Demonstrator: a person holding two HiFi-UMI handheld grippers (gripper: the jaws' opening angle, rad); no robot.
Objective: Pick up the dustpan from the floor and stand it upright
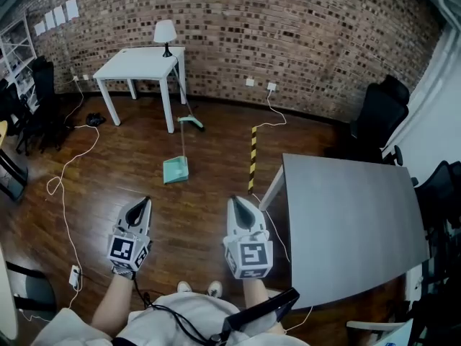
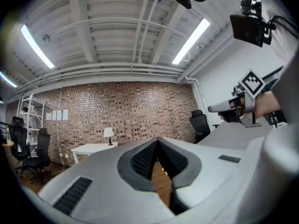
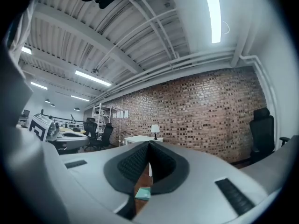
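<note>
A teal dustpan (image 1: pixel 176 169) lies flat on the wooden floor ahead of me, its thin handle (image 1: pixel 182 139) running away toward a teal broom head (image 1: pixel 191 122). My left gripper (image 1: pixel 146 201) and right gripper (image 1: pixel 234 200) are held level, well short of the dustpan, both shut with nothing between the jaws. In the right gripper view the dustpan (image 3: pixel 143 193) shows as a small teal patch through the gap below the jaw tips (image 3: pixel 149 144). The left gripper view shows only its shut jaw tips (image 2: pixel 157 139), floor and the far wall.
A white table (image 1: pixel 140 63) with a lamp (image 1: pixel 166 34) stands by the brick wall. A grey table (image 1: pixel 346 222) is close on my right. A black-and-yellow striped bar (image 1: pixel 253 157) lies on the floor. Cables (image 1: pixel 65 186) trail at the left; office chairs (image 1: pixel 378 110) stand at both sides.
</note>
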